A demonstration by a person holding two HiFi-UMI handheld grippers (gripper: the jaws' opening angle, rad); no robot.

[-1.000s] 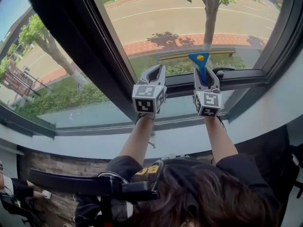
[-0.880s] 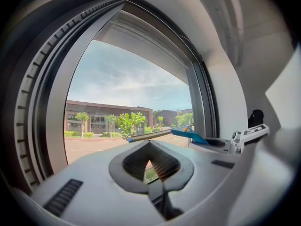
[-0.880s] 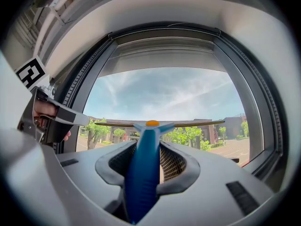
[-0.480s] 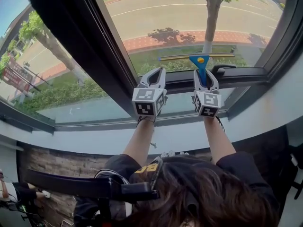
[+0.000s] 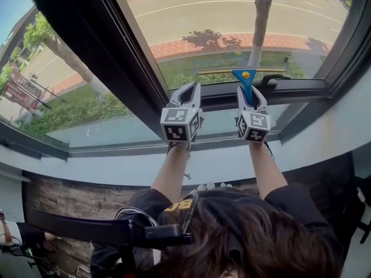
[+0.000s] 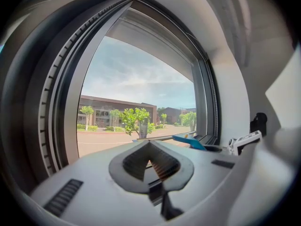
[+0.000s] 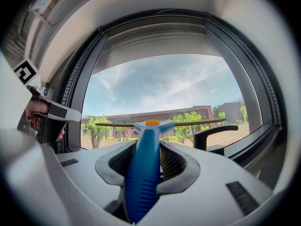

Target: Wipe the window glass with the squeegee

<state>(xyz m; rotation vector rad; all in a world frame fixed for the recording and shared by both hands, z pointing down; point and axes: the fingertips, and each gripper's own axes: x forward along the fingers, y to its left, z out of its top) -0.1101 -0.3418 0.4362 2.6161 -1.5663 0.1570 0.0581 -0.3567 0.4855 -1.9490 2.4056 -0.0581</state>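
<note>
Squeegee [image 5: 246, 77] sits clamped in fingers of right gripper [image 5: 251, 91], blade low at window glass [image 5: 232, 16]; left gripper [image 5: 190, 87] fingers closed, empty.

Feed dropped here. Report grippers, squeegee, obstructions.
Left hand-held gripper shut, empty. Right hand-held gripper shut on squeegee, blade low on window glass. Window handle just right of blade.

Both arms [image 5: 174, 169] extended forward, parallel. Left gripper [image 5: 191, 90]: jaws together, empty. Right gripper [image 5: 251, 90]: jaws clamped on squeegee [image 5: 246, 77].
</note>
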